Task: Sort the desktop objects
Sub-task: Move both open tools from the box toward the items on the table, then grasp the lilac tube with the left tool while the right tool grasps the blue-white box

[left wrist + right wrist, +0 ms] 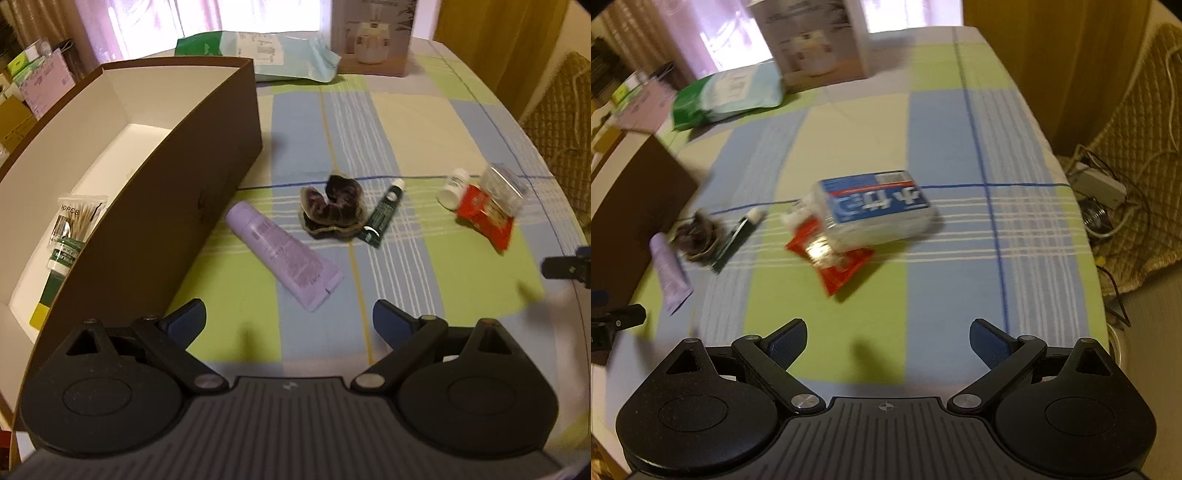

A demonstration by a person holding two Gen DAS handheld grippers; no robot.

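Near the bottom of each view, both grippers sit w/ jaws spread wide, holding nothing, touching nothing. Left gripper [289, 319] hovers over the checked tablecloth [424, 122], just right of the brown box [207, 155]; right gripper [888, 341] hangs above bare cloth, near side of the table. Finger pads [184, 319] are blue, ribbed rubber on black hinged arms.

Box is cardboard, brown outside, white inside, open top. Inside at its near end: a clear bag of cotton swabs [79, 218] and a green-and-white tube [61, 266].

On the cloth, left to right: a lilac plastic tube [284, 254], smooth, flat crimped end nearest; a dark fuzzy scrunchie [332, 206], curled; a slim dark green tube [384, 212] w/ white cap, touching the scrunchie's right side; a small white bottle [454, 188] on its side; a red foil packet [842, 266] w/ a clear hard plastic case [875, 210], blue label, lying on it. Right view is blurred.

Far side: a green-and-pale soft pouch [266, 55] and a printed carton [373, 37].
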